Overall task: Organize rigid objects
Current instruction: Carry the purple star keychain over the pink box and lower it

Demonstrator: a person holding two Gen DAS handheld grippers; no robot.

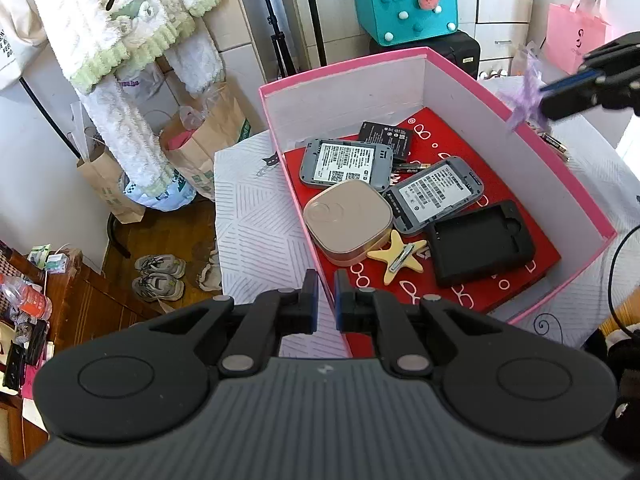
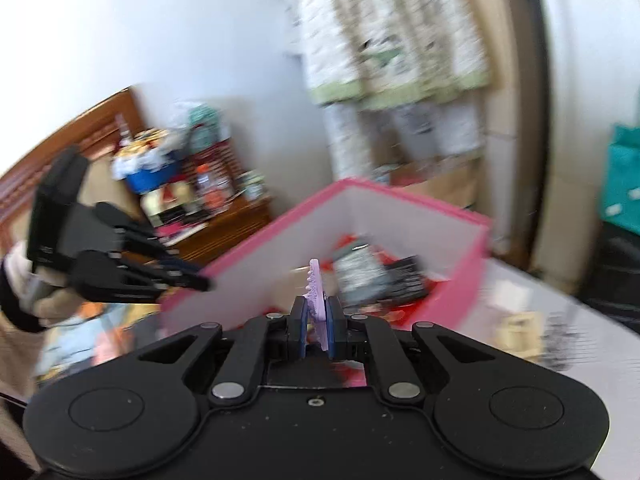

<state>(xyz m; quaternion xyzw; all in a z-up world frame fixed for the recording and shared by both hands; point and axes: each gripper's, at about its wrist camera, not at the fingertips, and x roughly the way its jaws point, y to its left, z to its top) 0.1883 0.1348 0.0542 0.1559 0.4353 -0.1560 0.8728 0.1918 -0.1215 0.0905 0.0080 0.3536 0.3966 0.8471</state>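
A pink box (image 1: 568,184) with a red lining stands on the white cloth. Inside lie two grey pocket routers (image 1: 344,164) (image 1: 436,192), a black battery (image 1: 386,138), a beige square device (image 1: 348,220), a yellow star hair clip (image 1: 398,260) and a black case (image 1: 480,244). My left gripper (image 1: 326,300) hovers at the box's near corner, its fingers nearly together with nothing between them. My right gripper (image 2: 316,320) is shut on a flat purple piece (image 2: 318,300) and is above the box's far right rim; it also shows in the left wrist view (image 1: 560,100). The right wrist view is blurred.
The box sits on a table with a white patterned cloth (image 1: 248,216). A small dark item (image 1: 554,144) lies on the cloth beyond the box's right wall. Paper bags (image 1: 200,144), shoes (image 1: 160,276) and a wooden cabinet (image 1: 80,312) stand to the left.
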